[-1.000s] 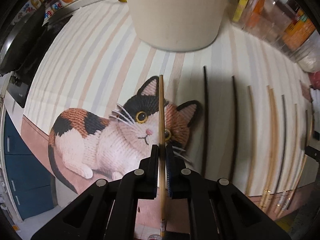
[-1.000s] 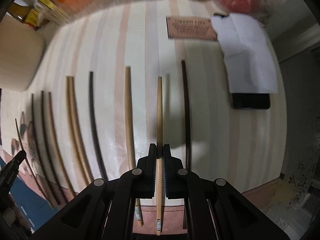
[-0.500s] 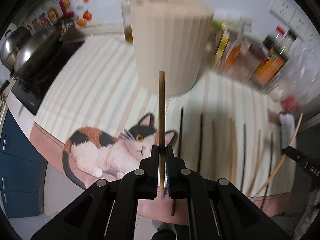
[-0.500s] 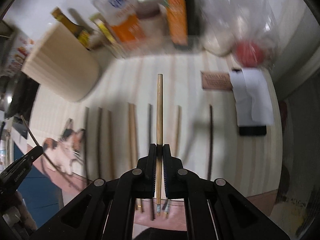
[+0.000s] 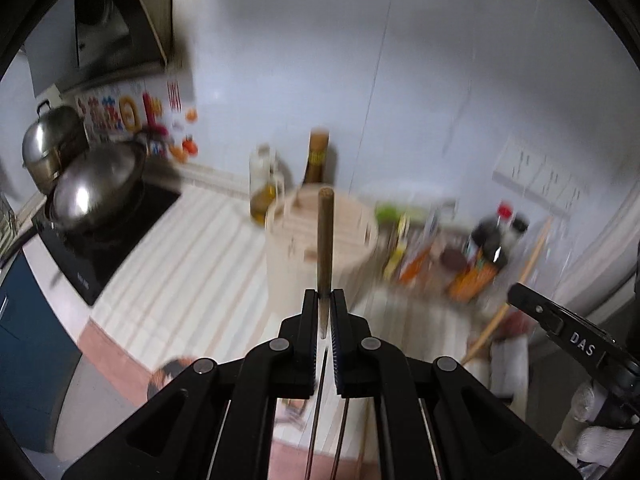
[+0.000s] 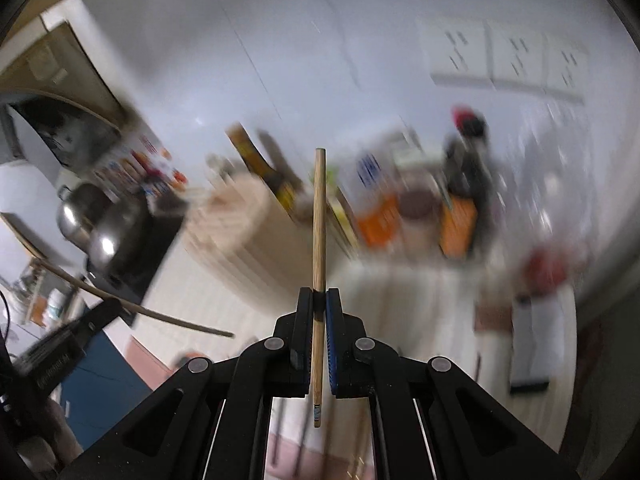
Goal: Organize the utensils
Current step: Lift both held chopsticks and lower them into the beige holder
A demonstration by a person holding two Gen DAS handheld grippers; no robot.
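Observation:
My left gripper [image 5: 325,300] is shut on a brown wooden chopstick [image 5: 325,236], held high above the counter and pointing at the cream utensil holder [image 5: 296,264]. My right gripper [image 6: 319,300] is shut on a lighter wooden chopstick [image 6: 319,220], also lifted, with the cream holder [image 6: 240,232] to its left. The right gripper [image 5: 560,328] with its chopstick shows at the right of the left wrist view. The left gripper [image 6: 80,328] and its chopstick show at the lower left of the right wrist view. More chopsticks lie on the striped mat [image 5: 192,264] below, mostly hidden.
A stove with a steel wok [image 5: 96,184] and a pot [image 5: 48,144] stands at the left. Oil and sauce bottles [image 5: 264,184] and condiment packs [image 5: 472,256] line the back wall. A white cloth [image 6: 540,340] lies at the right. Both views are motion blurred.
Both grippers have risen and tilted up from the mat, each carrying its chopstick. The views now face the back wall and the holder's rim instead of the mat.

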